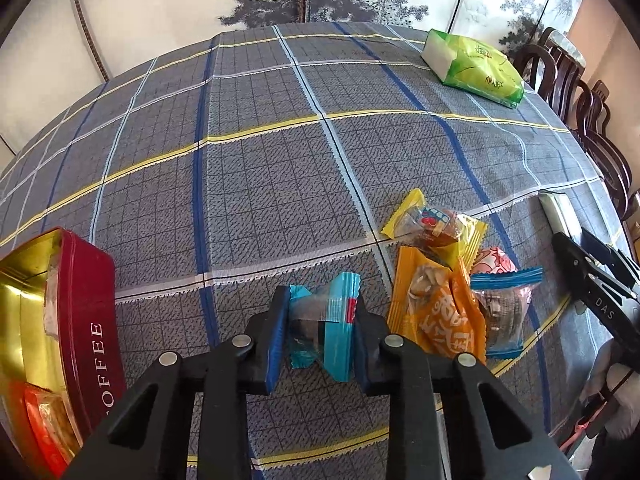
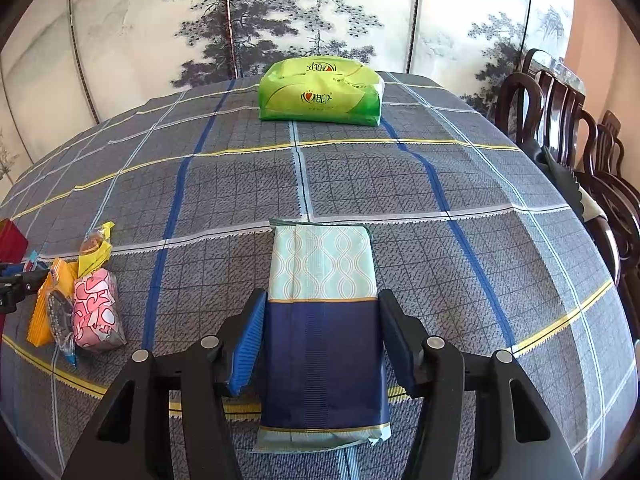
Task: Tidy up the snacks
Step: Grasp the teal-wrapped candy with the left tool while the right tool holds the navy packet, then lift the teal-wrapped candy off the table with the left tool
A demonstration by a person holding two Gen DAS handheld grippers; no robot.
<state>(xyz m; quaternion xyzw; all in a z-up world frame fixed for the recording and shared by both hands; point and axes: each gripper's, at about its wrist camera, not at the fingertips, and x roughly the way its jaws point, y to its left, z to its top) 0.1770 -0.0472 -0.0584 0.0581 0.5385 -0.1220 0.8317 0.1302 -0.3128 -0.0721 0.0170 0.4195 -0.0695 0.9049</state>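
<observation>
Two wrapped snacks lie in the coffee tin; left claw pinches a blue candy.

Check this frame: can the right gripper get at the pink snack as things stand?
Probably not yet. The right gripper straddles a blue packet, its jaws beside it, perhaps holding it. The pink snack lies off to its left, with open tablecloth between.

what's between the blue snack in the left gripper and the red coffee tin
Only bare plaid tablecloth, seen in the left wrist view. The blue-wrapped snack sits clamped in the left gripper; the red coffee tin stands off to its left.
</observation>
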